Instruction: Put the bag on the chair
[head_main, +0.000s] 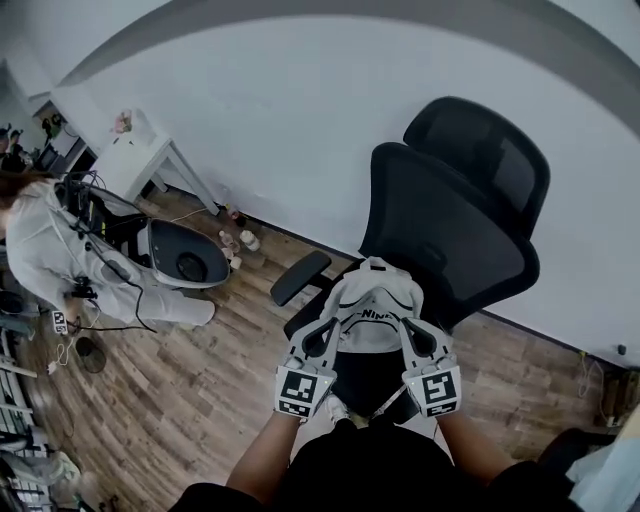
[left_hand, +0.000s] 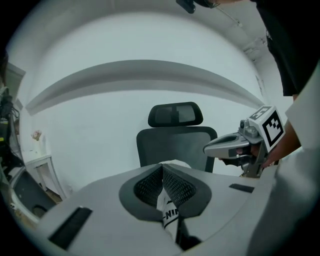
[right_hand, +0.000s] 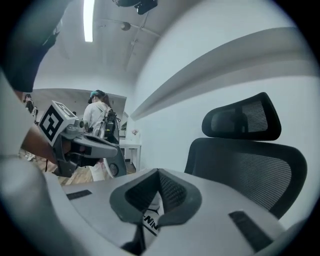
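A white bag (head_main: 372, 305) with black lettering hangs between my two grippers, just above the seat of a black mesh office chair (head_main: 455, 215). My left gripper (head_main: 322, 338) is shut on the bag's left side and my right gripper (head_main: 412, 340) is shut on its right side. In the left gripper view the bag's white fabric (left_hand: 167, 212) is pinched between the ribbed pads, with the chair (left_hand: 175, 132) straight ahead. The right gripper view shows the same pinch on the bag (right_hand: 151, 216), with the chair back (right_hand: 250, 160) close on the right.
A white wall runs behind the chair. At the left stand a small white table (head_main: 135, 155), a round grey machine (head_main: 185, 255) with cables, and a person in a light coat (head_main: 50, 250). The floor is wood plank (head_main: 180, 390).
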